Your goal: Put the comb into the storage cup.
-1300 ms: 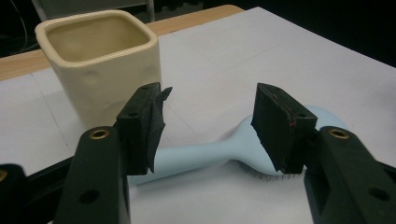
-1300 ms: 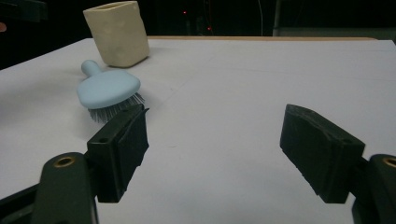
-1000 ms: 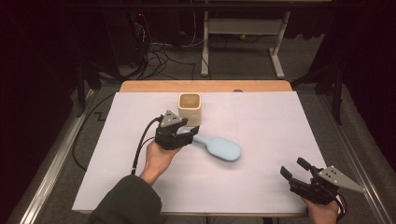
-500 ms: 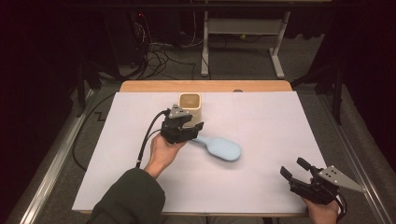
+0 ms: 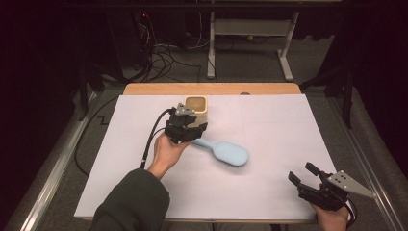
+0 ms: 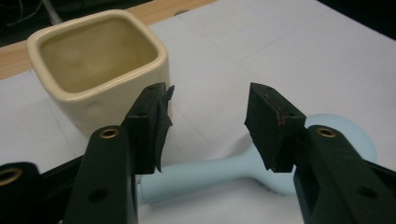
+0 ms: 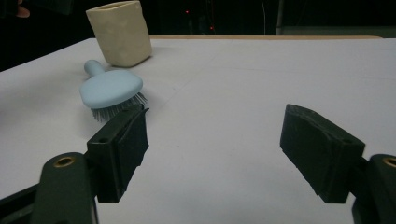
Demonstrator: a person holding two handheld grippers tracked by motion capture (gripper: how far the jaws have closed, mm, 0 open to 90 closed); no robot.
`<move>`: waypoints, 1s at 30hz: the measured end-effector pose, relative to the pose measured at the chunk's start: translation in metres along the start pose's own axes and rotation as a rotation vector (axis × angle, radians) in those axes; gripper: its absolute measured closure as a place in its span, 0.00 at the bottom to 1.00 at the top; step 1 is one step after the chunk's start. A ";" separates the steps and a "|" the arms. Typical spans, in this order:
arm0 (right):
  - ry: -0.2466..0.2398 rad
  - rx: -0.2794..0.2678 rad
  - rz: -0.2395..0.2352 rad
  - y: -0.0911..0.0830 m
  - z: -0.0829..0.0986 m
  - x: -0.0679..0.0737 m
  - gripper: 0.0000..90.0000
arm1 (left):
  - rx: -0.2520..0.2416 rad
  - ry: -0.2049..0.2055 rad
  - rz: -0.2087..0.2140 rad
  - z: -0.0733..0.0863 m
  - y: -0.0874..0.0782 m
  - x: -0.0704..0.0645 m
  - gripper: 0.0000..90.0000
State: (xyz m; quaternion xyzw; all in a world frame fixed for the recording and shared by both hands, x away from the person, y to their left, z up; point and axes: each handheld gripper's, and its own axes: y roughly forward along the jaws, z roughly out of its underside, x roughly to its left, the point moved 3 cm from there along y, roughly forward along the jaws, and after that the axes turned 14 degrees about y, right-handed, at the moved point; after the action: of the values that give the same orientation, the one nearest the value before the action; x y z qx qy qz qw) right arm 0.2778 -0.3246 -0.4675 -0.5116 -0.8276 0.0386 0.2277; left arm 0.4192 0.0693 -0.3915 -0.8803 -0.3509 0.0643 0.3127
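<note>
Near the middle of the white-covered table [image 5: 269, 192], your left gripper [image 5: 188, 133] hangs over the handle end of the light blue hairbrush [image 5: 226, 153], with its jaws spread apart and holding nothing. In the left gripper view the gripper [image 6: 208, 114] looks down past its two black pads [image 6: 266, 121]; the brush's handle [image 6: 196, 179] lies on the sheet below the gap between them, running across from one jaw toward the other, and the rounded head of the brush shows behind the jaw on that view's right. Whether the pads touch the handle cannot be told; they look to stand above it. The cream square cup [image 6: 100, 65] stands upright just beyond the jaw on that view's left, open mouth up, close to the pad. From the high view the cup [image 5: 196, 104] sits near the far edge of the sheet, just behind your left hand [image 5: 168, 149], and the brush lies flat with its handle pointing toward the cup and its head toward the near right. Your right gripper [image 5: 308, 179] rests well apart at the near right corner of the table, jaws released and wide, gripping nothing. In the right gripper view its jaws [image 7: 212, 144] frame bare sheet, while the brush [image 7: 109, 91] lies bristles down off to the left, with the cup [image 7: 120, 32] behind it.
</note>
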 end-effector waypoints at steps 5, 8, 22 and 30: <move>0.001 -0.001 -0.001 -0.001 0.000 0.000 0.27 | 0.046 0.024 0.009 -0.009 0.005 0.000 0.57; 0.004 -0.004 -0.002 -0.001 0.000 0.000 0.27 | 0.069 0.037 0.014 -0.012 0.007 0.000 0.57; 0.000 0.001 -0.007 0.000 0.000 0.000 0.27 | 0.176 0.047 0.021 -0.013 0.019 0.008 0.60; 0.000 0.001 -0.007 0.000 0.000 0.000 0.27 | 0.228 0.036 0.037 -0.010 0.025 0.011 0.60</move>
State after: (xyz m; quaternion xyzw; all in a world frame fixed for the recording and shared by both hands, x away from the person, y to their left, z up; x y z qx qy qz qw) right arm 0.2778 -0.3248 -0.4676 -0.5087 -0.8293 0.0384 0.2282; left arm 0.4454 0.0579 -0.3974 -0.8465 -0.3193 0.0937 0.4156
